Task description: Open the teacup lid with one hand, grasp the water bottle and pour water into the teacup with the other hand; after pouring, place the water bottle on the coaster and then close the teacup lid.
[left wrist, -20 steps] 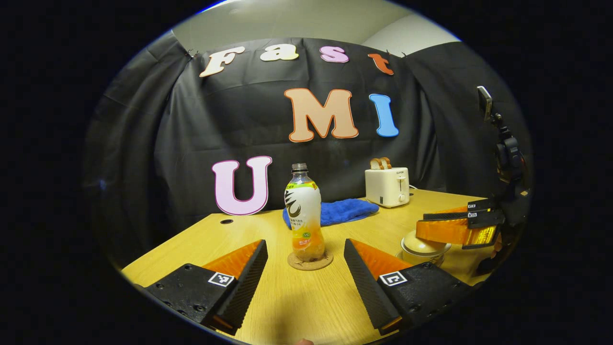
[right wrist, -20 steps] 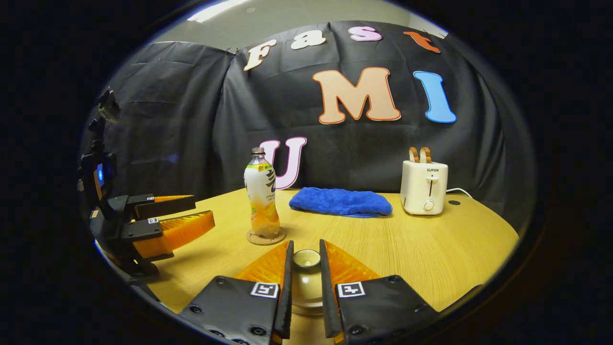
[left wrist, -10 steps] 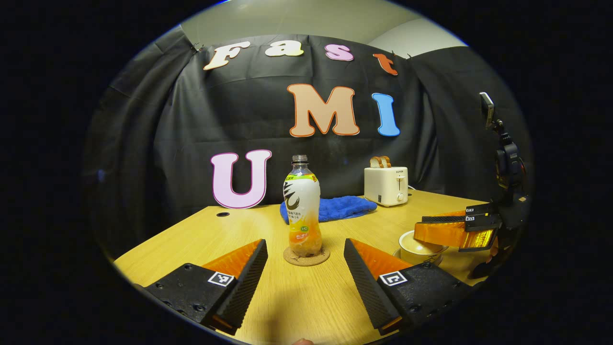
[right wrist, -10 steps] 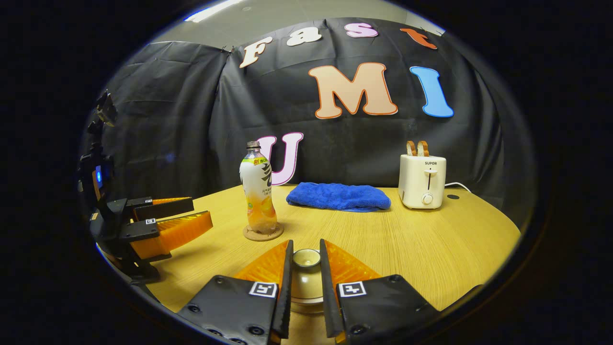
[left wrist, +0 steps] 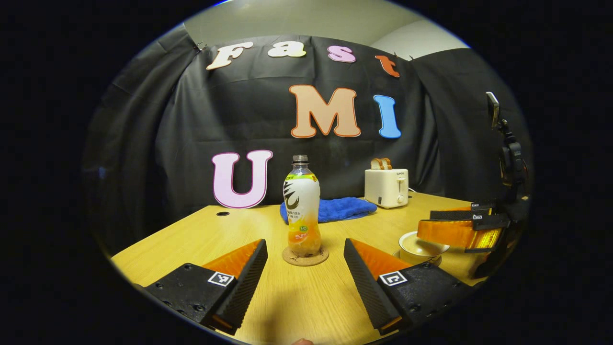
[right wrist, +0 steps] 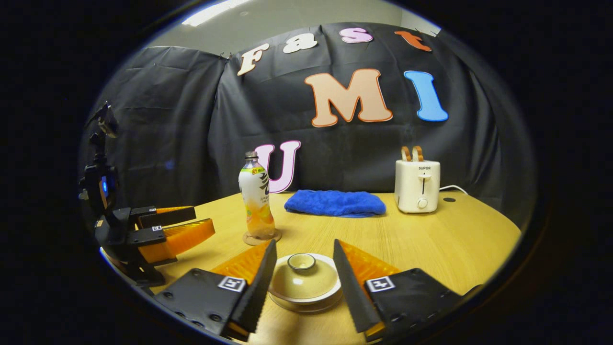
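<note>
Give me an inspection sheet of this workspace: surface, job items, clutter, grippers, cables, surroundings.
Surface: wooden table, with a round hole near its far edge.
Job items: bottle upright on the coaster, cap off; teacup with its lid on.
Clutter: blue towel at the back; toaster with bread slices in its slots.
Grippers: left gripper open, pointing at the bottle, apart from it; right gripper open, fingers either side of the lid, not touching it.
Cables: white cord behind the toaster.
Surroundings: black cloth wall; a phone on a stand at the edge of the left gripper view.
</note>
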{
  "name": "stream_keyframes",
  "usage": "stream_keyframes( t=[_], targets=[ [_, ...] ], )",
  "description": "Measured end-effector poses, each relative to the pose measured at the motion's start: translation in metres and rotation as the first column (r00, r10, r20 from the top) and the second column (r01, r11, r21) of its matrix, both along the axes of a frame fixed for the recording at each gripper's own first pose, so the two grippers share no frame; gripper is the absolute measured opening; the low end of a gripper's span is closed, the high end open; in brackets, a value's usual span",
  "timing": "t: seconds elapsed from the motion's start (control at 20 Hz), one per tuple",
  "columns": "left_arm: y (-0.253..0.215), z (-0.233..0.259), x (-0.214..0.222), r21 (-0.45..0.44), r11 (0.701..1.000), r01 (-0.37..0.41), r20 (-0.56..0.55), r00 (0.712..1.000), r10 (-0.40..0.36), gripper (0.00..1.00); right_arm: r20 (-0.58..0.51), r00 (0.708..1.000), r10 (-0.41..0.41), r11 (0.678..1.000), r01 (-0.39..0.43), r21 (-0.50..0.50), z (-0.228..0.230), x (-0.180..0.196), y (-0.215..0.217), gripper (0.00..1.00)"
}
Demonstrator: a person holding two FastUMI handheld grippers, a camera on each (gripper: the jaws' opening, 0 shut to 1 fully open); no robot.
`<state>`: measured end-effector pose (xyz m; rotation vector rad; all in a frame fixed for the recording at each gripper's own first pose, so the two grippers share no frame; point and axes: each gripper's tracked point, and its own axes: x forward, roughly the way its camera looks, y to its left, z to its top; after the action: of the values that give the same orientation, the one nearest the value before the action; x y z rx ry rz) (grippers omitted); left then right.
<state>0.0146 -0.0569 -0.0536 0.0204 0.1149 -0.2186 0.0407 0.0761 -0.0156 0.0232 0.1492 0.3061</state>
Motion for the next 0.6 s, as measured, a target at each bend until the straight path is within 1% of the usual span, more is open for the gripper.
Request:
stream_keyframes(
  t=[0.05, 0.15, 0.3, 0.45, 0.55, 0.6],
  targets=[
    [0.002, 0.0, 0.001, -0.001, 1.0, -0.006, 0.005, 1.0, 0.006, 0.94, 0.024, 1.0, -0.012, 1.0, 0.012, -0.003, 0.006, 0.0, -0.006, 0.83],
    [0.005, 0.0, 0.0, 0.005, 1.0, -0.019, 0.01, 1.0, 0.019, 0.94, 0.062, 0.998, -0.03, 0.999, 0.031, -0.013, 0.013, -0.003, -0.02, 0.88],
    [0.009, -0.002, 0.001, 0.025, 0.999, -0.033, 0.016, 0.999, 0.033, 0.94, 0.094, 0.993, -0.073, 0.997, 0.075, -0.025, 0.016, -0.006, -0.047, 0.91],
    [0.01, -0.001, 0.0, 0.029, 0.999, -0.041, 0.024, 0.999, 0.041, 0.94, 0.094, 0.988, -0.12, 0.993, 0.12, 0.008, 0.016, -0.009, -0.068, 0.92],
    [0.011, 0.003, 0.0, 0.029, 0.998, -0.057, 0.041, 0.998, 0.056, 0.94, 0.106, 0.985, -0.134, 0.991, 0.135, -0.003, 0.015, -0.012, -0.076, 0.95],
    [0.01, 0.003, 0.001, 0.025, 0.998, -0.059, 0.04, 0.998, 0.057, 0.94, 0.109, 0.985, -0.135, 0.991, 0.136, -0.004, 0.015, -0.012, -0.077, 0.93]
  ],
)
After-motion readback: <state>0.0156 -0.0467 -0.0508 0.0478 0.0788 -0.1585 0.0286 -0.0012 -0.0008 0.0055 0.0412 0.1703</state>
